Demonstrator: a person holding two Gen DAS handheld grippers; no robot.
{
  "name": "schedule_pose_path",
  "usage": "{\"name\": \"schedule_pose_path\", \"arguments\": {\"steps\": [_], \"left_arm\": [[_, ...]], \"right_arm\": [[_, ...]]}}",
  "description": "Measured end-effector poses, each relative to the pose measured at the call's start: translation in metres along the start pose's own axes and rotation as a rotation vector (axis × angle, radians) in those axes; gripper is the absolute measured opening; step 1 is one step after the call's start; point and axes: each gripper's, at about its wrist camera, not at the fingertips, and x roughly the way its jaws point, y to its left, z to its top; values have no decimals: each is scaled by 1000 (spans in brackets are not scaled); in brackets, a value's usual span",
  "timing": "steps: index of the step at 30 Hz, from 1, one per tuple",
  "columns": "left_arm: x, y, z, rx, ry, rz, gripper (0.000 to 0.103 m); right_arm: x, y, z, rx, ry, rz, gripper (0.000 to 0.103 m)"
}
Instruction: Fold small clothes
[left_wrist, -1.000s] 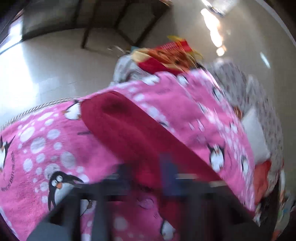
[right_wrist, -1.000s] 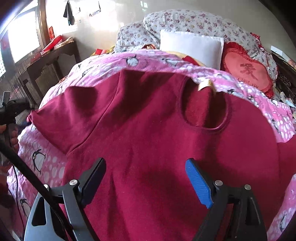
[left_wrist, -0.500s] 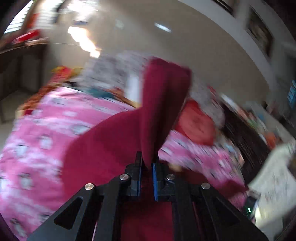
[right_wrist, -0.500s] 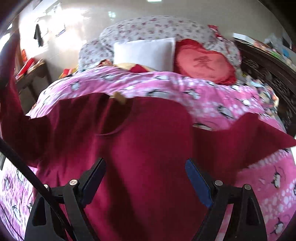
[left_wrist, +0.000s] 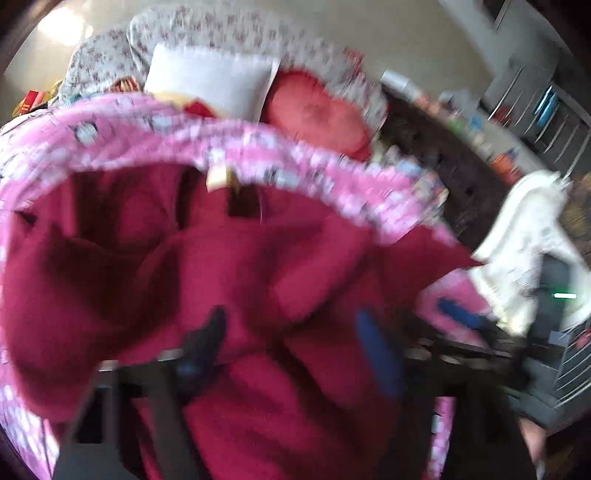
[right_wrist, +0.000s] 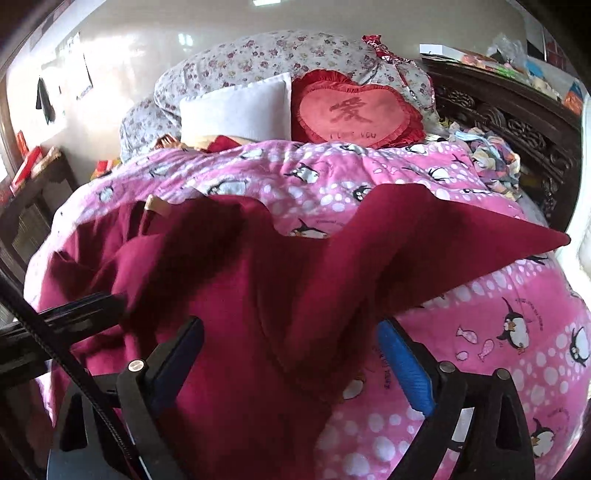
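A dark red shirt (right_wrist: 258, 295) lies on the pink penguin blanket (right_wrist: 480, 369), its tan neck label (right_wrist: 155, 203) at the far left. Its left sleeve (right_wrist: 110, 258) lies folded over the body. Its right sleeve (right_wrist: 461, 240) is spread out flat to the right. In the blurred left wrist view, my left gripper (left_wrist: 291, 347) hovers over the shirt (left_wrist: 240, 266). Its jaws are opening, with loose red cloth below them and nothing pinched. My right gripper (right_wrist: 290, 362) hangs above the shirt near the right armpit. Its jaws are wide and still opening, gripping nothing.
At the bed's head sit a white pillow (right_wrist: 236, 110), a red heart cushion (right_wrist: 354, 110) and floral pillows (right_wrist: 277, 55). A dark carved headboard (right_wrist: 517, 122) and a heap of small clothes (right_wrist: 491, 155) stand at the right. A dark side table (right_wrist: 33, 177) is at the left.
My left gripper, shut on the left sleeve, swung it up and across over the shirt's body, then let go. My right gripper shifted right, toward the spread right sleeve.
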Motion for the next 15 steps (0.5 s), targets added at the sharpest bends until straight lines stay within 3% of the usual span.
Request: {"name": "schedule_pose_path", "arguments": {"steps": [2,6,9,11,12,13,14,15], "left_arm": [[-33,5,2,47,-67,14,86],[-64,38,9,75,-127,205,88],[-66,71,9,50,-114,364,88],[-61,95,6,-3,-92,410,88],[-59,105,5,-37,-78,415,88],[-58,115,4,-76,-65,420,88],[-57,125,2,-119,-59,419,88],[-61,132,-2,-143,-61,415,88]], "right_arm": [[-1,3,1,5,-5,35,98],[4,20,11,-8,-23,76,99],[14,31,18,-20,-22,66,99],[26,37,24,-32,-29,45,95],[35,42,28,-61,-31,50,73],[41,45,30,-86,-21,39,23],[47,46,30,-98,-8,4,10],[44,43,29,-85,-19,12,10]]}}
